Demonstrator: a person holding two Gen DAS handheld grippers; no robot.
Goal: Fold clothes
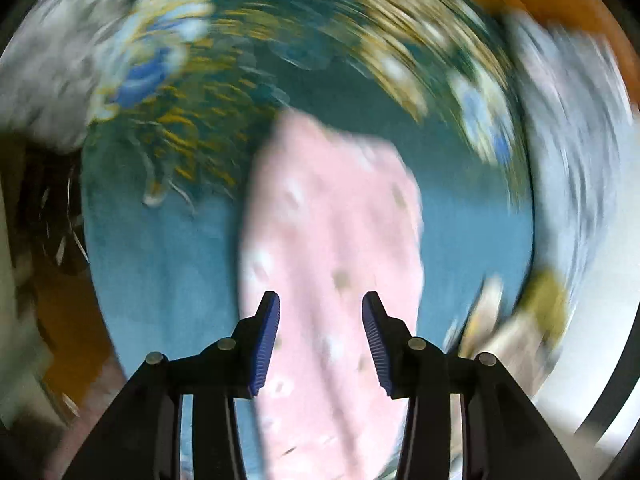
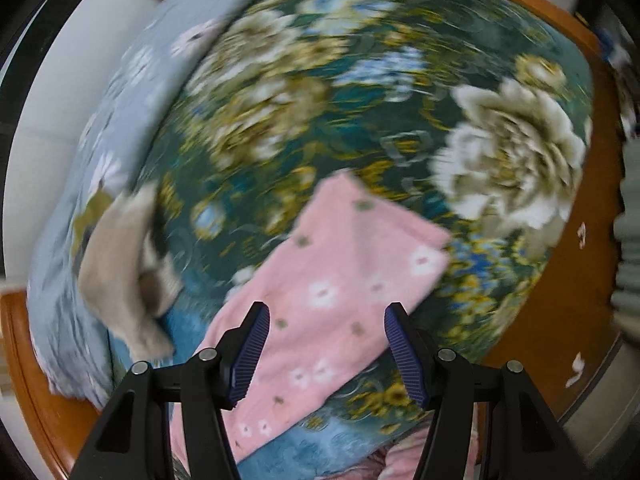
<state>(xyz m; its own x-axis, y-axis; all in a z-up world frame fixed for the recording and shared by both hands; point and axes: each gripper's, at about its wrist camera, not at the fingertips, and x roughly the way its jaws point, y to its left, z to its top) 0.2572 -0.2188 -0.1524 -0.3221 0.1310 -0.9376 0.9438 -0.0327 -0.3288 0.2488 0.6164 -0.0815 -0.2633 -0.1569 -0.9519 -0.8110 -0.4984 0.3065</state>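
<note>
Floral bedspread (image 2: pixel 360 92) bears a pink garment (image 2: pixel 340 280); both tools (image 1: pixel 321 334) (image 2: pixel 326 344) gape wide, empty.

Floral teal blanket (image 2: pixel 360 92) on an orange wooden bedframe (image 2: pixel 532 4)

No readable text, label, brand or number anywhere — both views blurred, only flower prints.
</note>
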